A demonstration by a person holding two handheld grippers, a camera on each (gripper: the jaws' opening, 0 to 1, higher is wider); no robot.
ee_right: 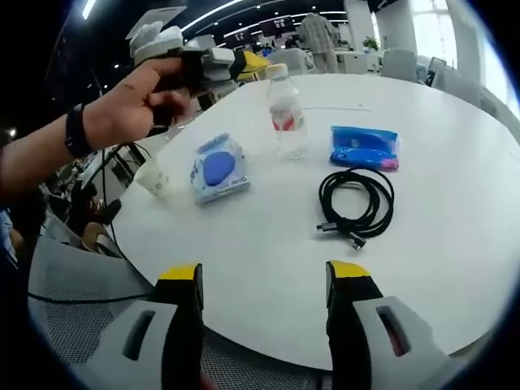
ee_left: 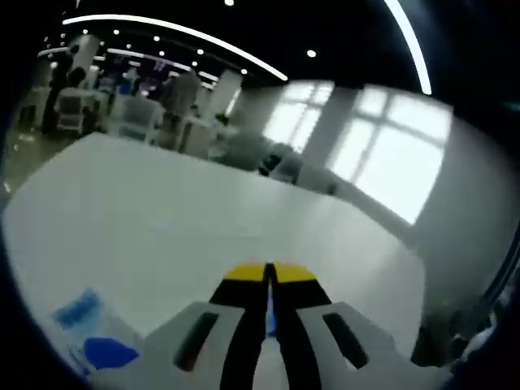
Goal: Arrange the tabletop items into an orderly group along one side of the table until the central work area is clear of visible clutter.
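right gripper view: right gripper jaws wide above table; left gripper jaws closed together.

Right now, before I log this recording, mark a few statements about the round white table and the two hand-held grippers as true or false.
1. The coiled black cable lies flat on the round white table. True.
2. The clear plastic bottle lies on its side. False: it stands upright.
3. The right hand-held gripper holds the cable. False: its jaws stand wide apart with nothing between them, short of the cable.
4. The left hand-held gripper has its yellow-tipped jaws together. True.
5. The flat blue packet sits under the bottle. False: it lies beside the bottle, apart from it.
6. A white-and-blue pouch lies near a small pale paper cup. True.
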